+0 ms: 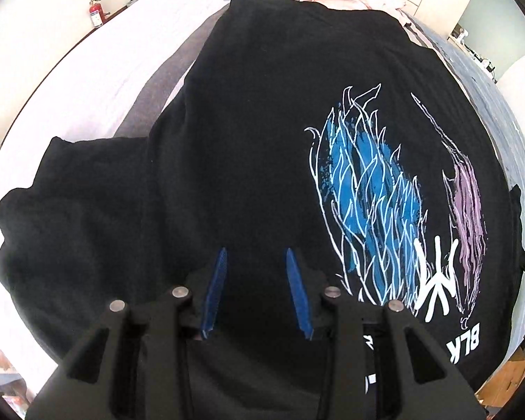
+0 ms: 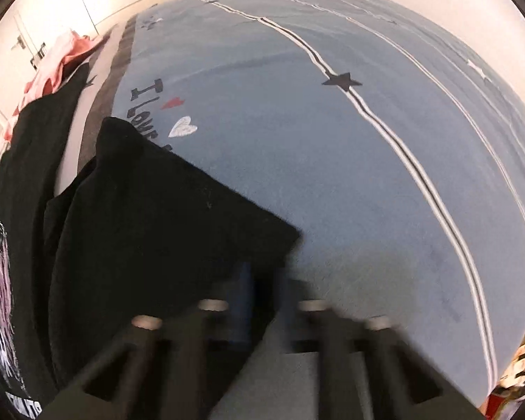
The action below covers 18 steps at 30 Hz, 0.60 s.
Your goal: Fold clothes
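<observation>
With the black T-shirt (image 1: 255,147) spread on the bed (image 2: 332,175), its sleeve (image 2: 178,217) is pinched by the right hand-held gripper (image 2: 262,280) while the left hand-held gripper (image 1: 257,266) is held spread above the cloth, so the sleeve fold is judged begun, to be carried inward next

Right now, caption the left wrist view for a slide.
Left gripper poised, blue fingers apart, over a black flame-print T-shirt spread on the bed.

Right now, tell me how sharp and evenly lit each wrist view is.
Left wrist view: sharp; the left gripper and the print on the black shirt read cleanly, the white sheet is overexposed, edges bend with fisheye. Right wrist view: the right gripper is smeared by motion blur, the blue bedspread stays fairly clear.
</observation>
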Motion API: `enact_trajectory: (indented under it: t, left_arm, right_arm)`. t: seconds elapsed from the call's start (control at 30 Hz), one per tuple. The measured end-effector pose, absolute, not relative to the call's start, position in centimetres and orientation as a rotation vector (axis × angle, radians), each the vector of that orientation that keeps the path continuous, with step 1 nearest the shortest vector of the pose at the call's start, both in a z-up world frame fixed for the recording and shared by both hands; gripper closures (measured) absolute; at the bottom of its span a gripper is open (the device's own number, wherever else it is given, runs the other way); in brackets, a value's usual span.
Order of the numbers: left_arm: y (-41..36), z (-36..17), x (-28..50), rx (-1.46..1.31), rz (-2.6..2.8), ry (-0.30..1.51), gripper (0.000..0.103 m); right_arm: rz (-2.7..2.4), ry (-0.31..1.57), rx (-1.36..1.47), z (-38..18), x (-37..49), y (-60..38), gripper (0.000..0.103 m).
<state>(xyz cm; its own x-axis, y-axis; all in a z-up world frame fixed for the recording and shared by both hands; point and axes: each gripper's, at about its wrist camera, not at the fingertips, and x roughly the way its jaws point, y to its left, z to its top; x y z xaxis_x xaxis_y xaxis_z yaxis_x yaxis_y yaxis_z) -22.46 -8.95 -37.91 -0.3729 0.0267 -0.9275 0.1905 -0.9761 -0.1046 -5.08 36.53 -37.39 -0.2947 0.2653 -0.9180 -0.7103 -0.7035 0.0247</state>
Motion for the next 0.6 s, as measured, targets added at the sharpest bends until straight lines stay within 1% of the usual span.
enact_trajectory:
  t: [0.13,0.23,0.3,0.4,0.47,0.5,0.53,0.6]
  left_arm:
    - [-8.7,-36.8,-22.3,1.674,-2.519,0.302,0.070]
    - [-8.5,-36.2,-22.2,1.666,-2.530,0.293,0.070]
    - [-8.3,-36.3,-22.6,1.670,-2.532,0.285,0.070]
    - [-9.2,-36.7,-22.3,1.688,-2.518,0.270,0.070]
    - [-9.2,-37.0,-22.5,1.690,-2.509,0.258,0.070]
    - [-9.1,-37.0,-22.5,1.684,-2.506,0.254,0.070]
    - [-9.2,-37.0,-22.4,1.680,-2.501,0.256,0.070]
    - [-9.9,-36.9,-22.0,1.667,-2.480,0.267,0.070]
  right_arm:
    - [2.040,0.473,-1.292,-34.4,-3.2,36.8,0.102]
    - [2.002,0.486,-1.271,-32.8,-0.3,38.8,0.102]
    - [2.001,0.462,-1.297,-33.0,0.5,39.2,0.102]
    - [2.005,0.454,-1.394,-35.3,-0.3,39.2,0.101]
    - [1.984,0.440,-1.424,-36.1,-1.9,39.9,0.096]
    - [1.954,0.435,-1.413,-36.1,-2.1,40.3,0.086]
    - [1.919,0.430,-1.394,-35.9,-2.0,40.7,0.080]
    - [1.848,0.421,-1.356,-35.6,-1.8,41.6,0.079]
